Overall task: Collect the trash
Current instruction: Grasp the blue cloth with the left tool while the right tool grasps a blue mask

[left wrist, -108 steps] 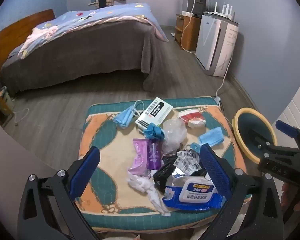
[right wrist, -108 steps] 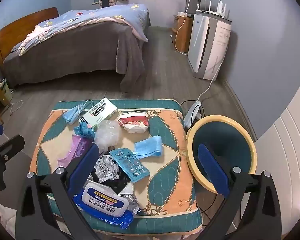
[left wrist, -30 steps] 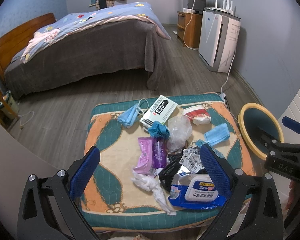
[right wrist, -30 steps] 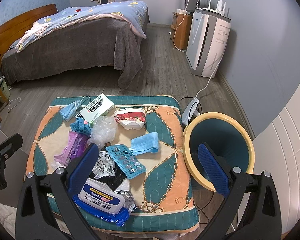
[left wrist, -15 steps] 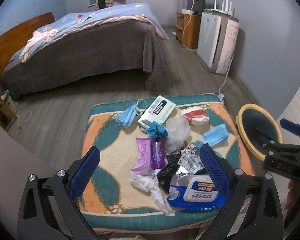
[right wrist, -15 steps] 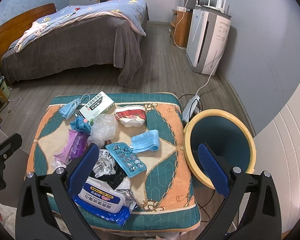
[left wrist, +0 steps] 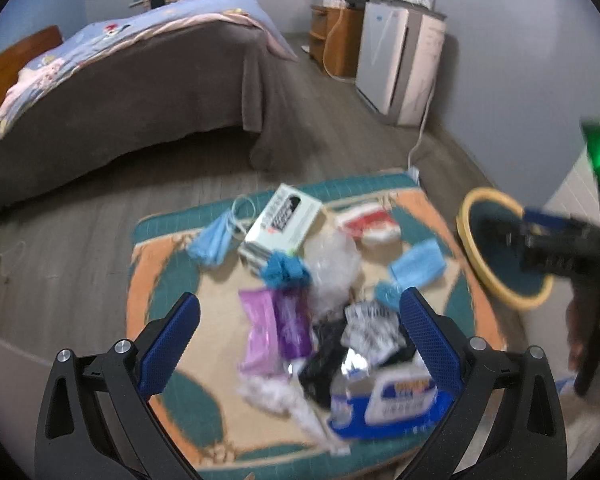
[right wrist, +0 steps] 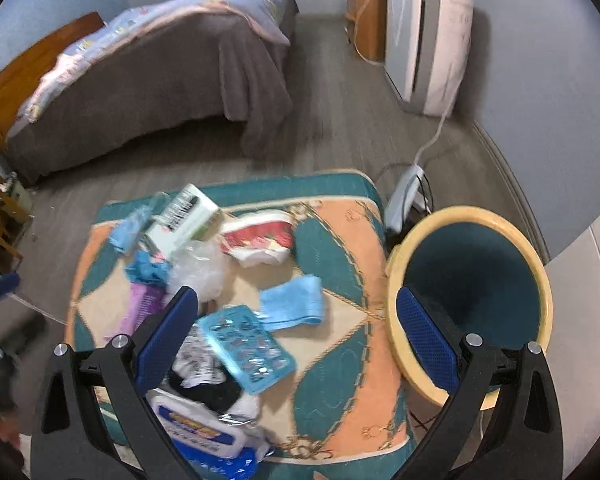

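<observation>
Trash lies piled on a patterned cushion (left wrist: pixel 156 280) (right wrist: pixel 340 240): a white box (left wrist: pixel 284 220), blue face masks (left wrist: pixel 214 240) (right wrist: pixel 294 304), a purple wipes pack (left wrist: pixel 276 330), a blue-and-white wipes pack (left wrist: pixel 392 404) (right wrist: pixel 204 436), a blue blister tray (right wrist: pixel 248 348), a clear bag (right wrist: pixel 200 268) and a red-and-white wrapper (right wrist: pixel 260 236). A teal bin with a yellow rim (right wrist: pixel 472 300) (left wrist: pixel 500 248) stands right of the cushion. My left gripper (left wrist: pixel 298 342) is open and empty above the pile. My right gripper (right wrist: pixel 298 338) is open and empty above the cushion's right side, beside the bin.
A bed with a grey cover (left wrist: pixel 120 92) stands behind the cushion. A white air purifier (right wrist: pixel 428 36) and a wooden cabinet (left wrist: pixel 340 40) stand along the right wall. A power strip (right wrist: pixel 404 196) and its cord lie on the floor behind the bin.
Both grippers have moved and tilted, blurring the views. The right gripper has come closer over the cushion and bin. Both stay open and empty.
</observation>
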Demonstrator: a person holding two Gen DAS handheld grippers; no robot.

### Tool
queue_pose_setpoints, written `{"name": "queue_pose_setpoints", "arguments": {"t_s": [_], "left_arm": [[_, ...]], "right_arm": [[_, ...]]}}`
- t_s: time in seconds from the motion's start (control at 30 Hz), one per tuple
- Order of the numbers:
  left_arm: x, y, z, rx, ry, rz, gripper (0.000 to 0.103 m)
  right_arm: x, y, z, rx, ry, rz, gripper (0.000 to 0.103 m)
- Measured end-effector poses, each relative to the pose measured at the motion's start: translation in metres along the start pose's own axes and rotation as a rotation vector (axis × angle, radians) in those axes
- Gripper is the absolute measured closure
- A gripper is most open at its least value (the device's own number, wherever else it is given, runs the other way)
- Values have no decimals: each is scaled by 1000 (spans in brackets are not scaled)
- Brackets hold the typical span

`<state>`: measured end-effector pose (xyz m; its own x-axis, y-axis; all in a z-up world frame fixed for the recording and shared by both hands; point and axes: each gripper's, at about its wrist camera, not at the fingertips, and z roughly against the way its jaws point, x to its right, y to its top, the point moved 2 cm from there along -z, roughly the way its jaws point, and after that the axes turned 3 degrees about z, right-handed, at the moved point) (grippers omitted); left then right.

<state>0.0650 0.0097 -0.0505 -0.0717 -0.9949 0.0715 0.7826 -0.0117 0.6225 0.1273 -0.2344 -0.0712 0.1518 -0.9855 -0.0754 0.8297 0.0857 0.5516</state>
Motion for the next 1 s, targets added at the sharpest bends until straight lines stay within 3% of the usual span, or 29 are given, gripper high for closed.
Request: {"name": "queue_pose_setpoints", "arguments": {"t_s": [0.1, 0.2, 0.37, 0.5, 0.63, 0.77, 0.83, 0.87, 0.93, 1.0], "left_arm": [[-14, 9, -15, 47, 61, -6, 4], [-25, 13, -45, -1, 109, -6, 4], [-41, 9, -93, -76, 101, 27, 4], [-44, 8, -119, -99, 126, 22, 4], [-37, 4, -139, -124, 67, 28, 4], [-32, 5, -156, -141, 81, 31, 7], [-32, 3, -162, -156, 66, 37, 8], [-31, 2, -164, -158, 42, 39, 10], [-28, 2, -165, -162, 6, 37, 22], [-26, 3, -166, -168, -25, 34, 34]], "right_arm": [[7, 1, -16, -12, -14, 1, 5], [14, 3, -37, -37, -46, 18, 6], [14, 2, -69, -82, -45, 44, 6], [6, -4, -91, -147, -26, 58, 6], [1, -11, -109, -195, -11, 71, 6], [5, -16, -122, -237, 19, 38, 6], [5, -20, -126, -252, 35, 25, 11], [4, -21, -127, -261, 43, 21, 21], [4, -24, -133, -289, 56, 9, 40], [5, -26, -138, -313, 68, -2, 52]]}}
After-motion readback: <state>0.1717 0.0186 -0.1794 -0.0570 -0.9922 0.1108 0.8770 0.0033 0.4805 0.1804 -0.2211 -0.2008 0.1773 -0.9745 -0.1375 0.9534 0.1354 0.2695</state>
